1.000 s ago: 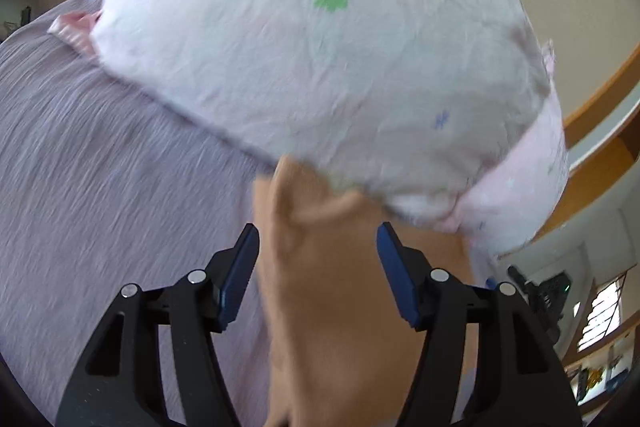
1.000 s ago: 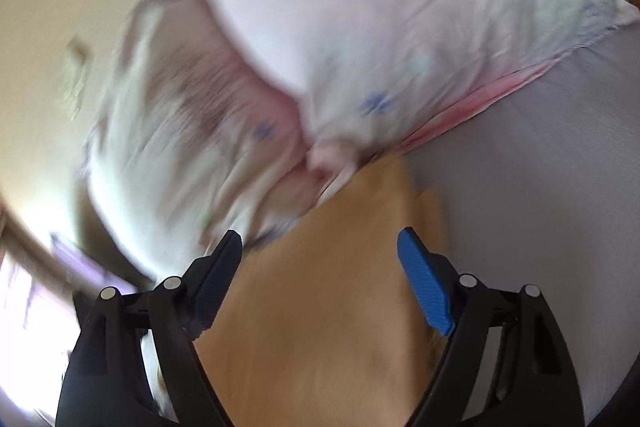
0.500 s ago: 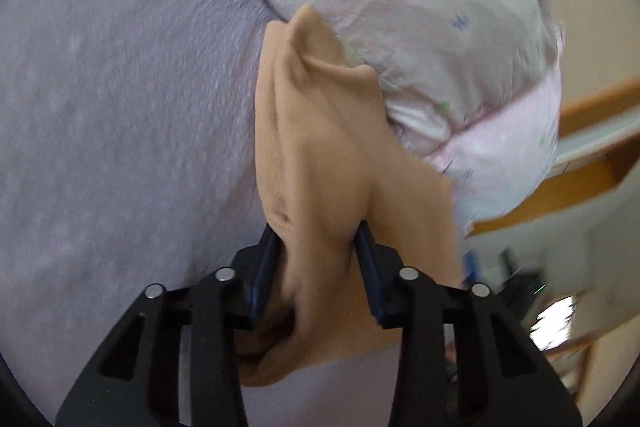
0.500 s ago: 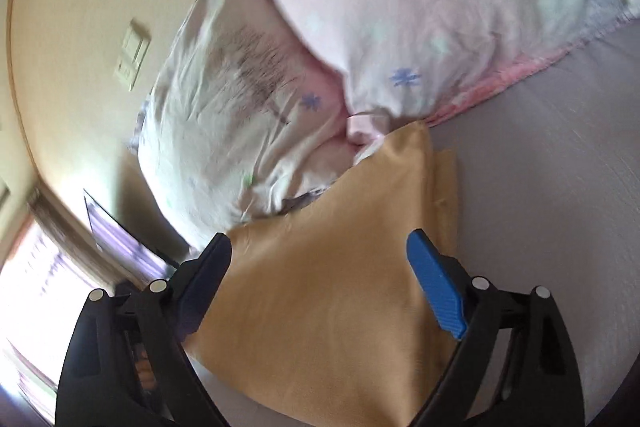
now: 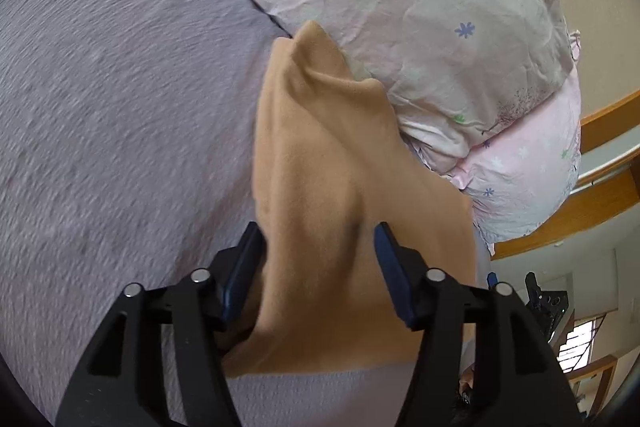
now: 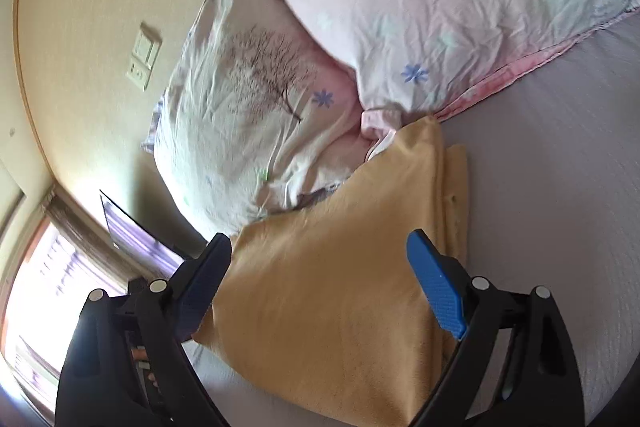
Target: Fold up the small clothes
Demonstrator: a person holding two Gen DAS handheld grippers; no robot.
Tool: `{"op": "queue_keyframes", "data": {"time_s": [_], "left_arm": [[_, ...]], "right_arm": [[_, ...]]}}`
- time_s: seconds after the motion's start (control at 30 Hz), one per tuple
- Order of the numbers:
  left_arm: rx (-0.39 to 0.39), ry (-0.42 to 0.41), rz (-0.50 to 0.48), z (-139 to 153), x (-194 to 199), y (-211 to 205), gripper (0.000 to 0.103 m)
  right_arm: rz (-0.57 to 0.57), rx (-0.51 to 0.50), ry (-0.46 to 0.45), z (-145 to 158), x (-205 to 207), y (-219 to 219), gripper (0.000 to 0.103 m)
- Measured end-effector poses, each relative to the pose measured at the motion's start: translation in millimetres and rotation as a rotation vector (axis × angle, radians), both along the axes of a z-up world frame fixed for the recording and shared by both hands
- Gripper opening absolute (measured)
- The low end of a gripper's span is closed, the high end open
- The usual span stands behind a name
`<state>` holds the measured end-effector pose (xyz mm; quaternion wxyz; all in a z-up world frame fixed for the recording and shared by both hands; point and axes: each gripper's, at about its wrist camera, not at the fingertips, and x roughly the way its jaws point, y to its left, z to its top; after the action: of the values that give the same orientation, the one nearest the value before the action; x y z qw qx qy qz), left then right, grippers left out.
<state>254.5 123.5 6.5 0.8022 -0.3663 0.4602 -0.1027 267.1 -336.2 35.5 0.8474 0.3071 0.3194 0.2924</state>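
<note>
The grey-lilac bed cover (image 5: 112,115) is being seen across the left of the left wrist view, with nothing lying on that part of it. Toward the middle, the tan garment (image 5: 320,187) is being carried by the bed, one ridge of it standing up in a peak that is touching the floral pillows (image 5: 420,7) at the head of the bed. The left gripper (image 5: 318,255) is being held at the near part of this garment, its fingers (image 5: 244,267) spread, with the raised fold lying between them; whether cloth is being touched by the left pad cannot be told, and no pinch is being made.

In the right wrist view, the wall switch plate (image 6: 144,55) and the pillows (image 6: 360,27) are being seen to the left and above. The same tan garment (image 6: 340,287) is being shown lying flatter, with a doubled edge along its right side, just beside the pillows. The right gripper (image 6: 320,275) is being held over it with fingers (image 6: 436,291) spread wide and nothing being gripped.

The step in hand is being judged as an early fold: one doubling appears done, and the cloth is not yet neat. The next move is being judged to call for the raised ridge being pinched by the left fingers and laid over, the far peak being drawn clear of the pillows.
</note>
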Motion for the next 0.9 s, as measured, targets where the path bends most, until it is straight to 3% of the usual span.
{"op": "queue_keyframes", "data": {"time_s": [0.07,0.1,0.13,0.2,0.3,0.43,0.5,0.63,0.7,0.77,0.87,0.9], "left_arm": [[-0.084,0.008,0.0,-6,6,5,0.053],[-0.142,0.029,0.007,-12,8,9,0.045],[-0.205,0.061,0.016,-21,10,12,0.029],[-0.306,0.082,0.046,-32,10,19,0.021],[-0.282,0.042,0.04,-12,6,13,0.017],[-0.163,-0.074,-0.044,53,13,-28,0.017],[-0.1,-0.135,-0.125,89,22,-73,0.017],[-0.001,-0.207,-0.342,113,42,-193,0.02],[-0.023,-0.182,-0.449,103,52,-244,0.027],[-0.119,-0.134,-0.565,85,59,-287,0.028],[-0.233,-0.143,-0.6,77,58,-291,0.024],[-0.225,-0.153,-0.58,77,57,-282,0.024]], "right_arm": [[0.002,-0.018,-0.002,0,-1,3,0.091],[0.0,-0.023,-0.004,0,-1,4,0.091],[-0.003,-0.026,-0.005,0,-2,4,0.091],[-0.012,-0.02,-0.002,-1,-3,2,0.091],[-0.028,0.002,0.008,-3,-2,-2,0.091],[-0.066,0.033,-0.007,0,-6,-11,0.091],[-0.093,0.039,-0.015,1,-8,-17,0.091],[-0.142,0.055,0.003,-1,-7,-29,0.091],[-0.166,0.066,0.027,-5,-5,-37,0.091],[-0.194,0.072,0.048,-9,-4,-44,0.091],[-0.234,0.109,0.075,-16,-5,-59,0.091],[-0.248,0.117,0.077,-16,-6,-62,0.091]]}}
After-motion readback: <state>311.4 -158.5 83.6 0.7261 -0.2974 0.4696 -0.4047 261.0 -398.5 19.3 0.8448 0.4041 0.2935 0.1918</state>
